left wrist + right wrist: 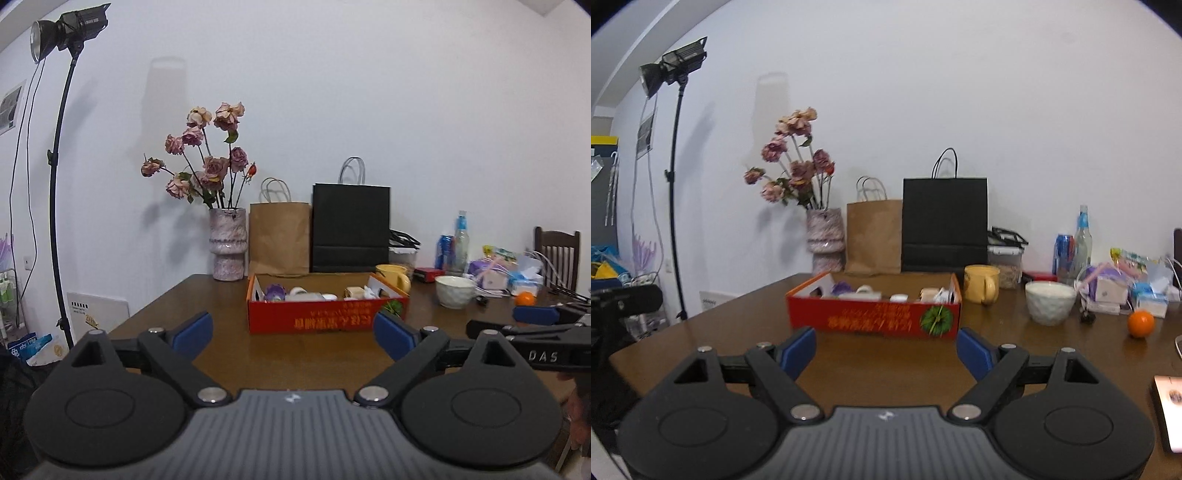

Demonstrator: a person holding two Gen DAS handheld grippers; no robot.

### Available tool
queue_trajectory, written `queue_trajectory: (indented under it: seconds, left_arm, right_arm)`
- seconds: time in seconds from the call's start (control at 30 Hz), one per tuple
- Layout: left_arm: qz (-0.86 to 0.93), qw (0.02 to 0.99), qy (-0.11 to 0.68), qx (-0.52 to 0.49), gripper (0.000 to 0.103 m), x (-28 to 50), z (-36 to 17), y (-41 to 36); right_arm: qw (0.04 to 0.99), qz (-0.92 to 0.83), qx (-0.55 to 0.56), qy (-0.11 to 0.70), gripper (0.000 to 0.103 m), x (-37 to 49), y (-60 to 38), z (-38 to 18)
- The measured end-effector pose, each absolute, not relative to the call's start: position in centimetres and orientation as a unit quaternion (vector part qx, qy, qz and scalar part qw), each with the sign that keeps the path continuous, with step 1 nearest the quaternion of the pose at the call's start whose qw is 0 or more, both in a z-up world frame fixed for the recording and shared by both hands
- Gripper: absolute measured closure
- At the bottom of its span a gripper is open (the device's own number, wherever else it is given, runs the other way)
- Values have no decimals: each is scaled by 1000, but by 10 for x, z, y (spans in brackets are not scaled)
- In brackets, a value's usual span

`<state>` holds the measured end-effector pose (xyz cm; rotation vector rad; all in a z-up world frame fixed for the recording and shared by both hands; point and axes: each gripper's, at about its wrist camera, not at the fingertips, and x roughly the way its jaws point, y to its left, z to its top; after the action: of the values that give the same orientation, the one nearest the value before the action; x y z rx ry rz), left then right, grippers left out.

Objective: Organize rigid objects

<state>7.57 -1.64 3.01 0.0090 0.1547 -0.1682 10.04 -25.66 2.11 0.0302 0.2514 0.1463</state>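
A red cardboard box (325,317) holding several small items stands on the brown table (295,354); it also shows in the right wrist view (875,317). My left gripper (293,334) is open and empty, held above the table in front of the box. My right gripper (886,350) is open and empty, also in front of the box; part of it shows at the right of the left wrist view (535,321). A white bowl (1050,301), a yellow mug (980,283) and an orange (1141,323) sit to the right of the box.
A vase of dried roses (227,247), a brown paper bag (279,240) and a black bag (351,229) line the back wall. Bottles, a can and packets (1115,280) crowd the far right. A light stand (61,184) stands left of the table. A chair (557,258) stands at the right.
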Motion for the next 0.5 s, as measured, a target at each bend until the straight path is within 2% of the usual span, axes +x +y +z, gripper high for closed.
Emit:
queue_trajectory:
  seconds: [0.1,0.17,0.23,0.33,0.5]
  left_arm:
    - [-66,994,79,25,0,40,22,-13]
    - [-49,995,76,41,0,17,13,-12]
    - [-45,994,89,36,0,-2,5,-8]
    - [-37,993,113,14,0,-8,3,4]
    - [-44,993,105,14,0,-11,8,5]
  right_arm:
    - [987,78,17,139,18,60,-243,20]
    - [986,87,27,143,12,36,-236,20]
    - [985,94,32,144,12,12,-228,18]
    - [983,100,16,150,11,-9,-219,17]
    - [983,101,13,155,11,-13,-215,20]
